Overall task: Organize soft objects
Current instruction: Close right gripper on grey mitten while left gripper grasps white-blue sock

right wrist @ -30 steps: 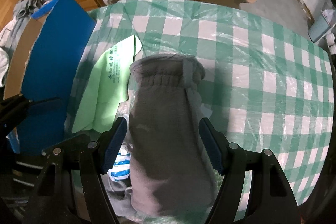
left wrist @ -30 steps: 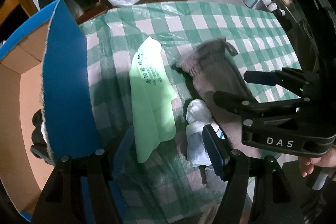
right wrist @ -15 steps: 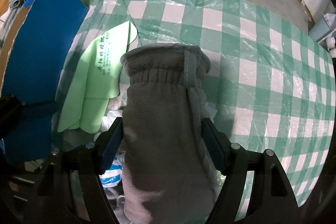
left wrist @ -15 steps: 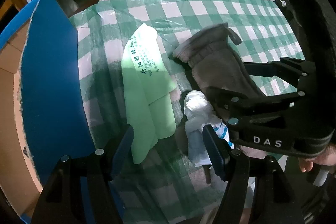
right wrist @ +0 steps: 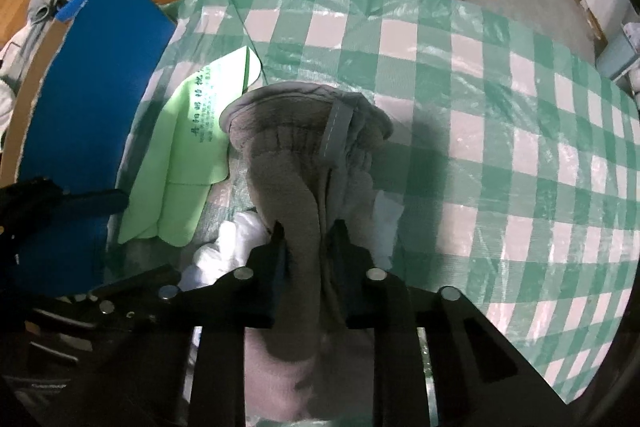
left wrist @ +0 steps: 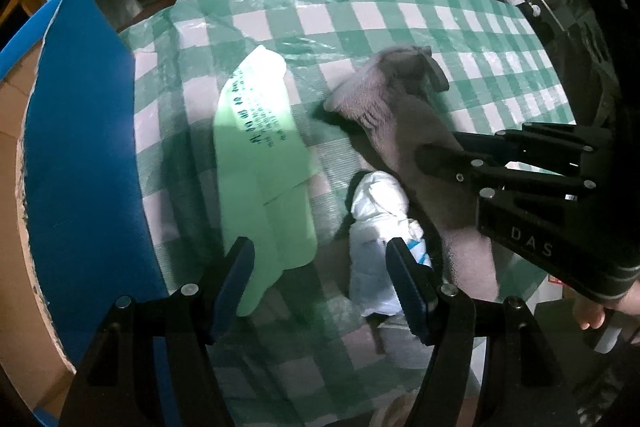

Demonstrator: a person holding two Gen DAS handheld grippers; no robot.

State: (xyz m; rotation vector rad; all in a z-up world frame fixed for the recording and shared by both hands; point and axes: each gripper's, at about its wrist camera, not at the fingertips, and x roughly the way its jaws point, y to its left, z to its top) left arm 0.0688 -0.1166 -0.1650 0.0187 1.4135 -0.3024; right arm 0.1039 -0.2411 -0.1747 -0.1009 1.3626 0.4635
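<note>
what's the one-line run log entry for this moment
right gripper: shut on grey glove | left gripper: open, above green bag | white bundle: beside glove

My right gripper (right wrist: 308, 241) pinches the grey fleece mitten (right wrist: 296, 163), bunching its middle, cuff pointing away. Beside it lie a flat green bag (left wrist: 260, 163) and a crumpled white bundle (left wrist: 378, 219).
</note>
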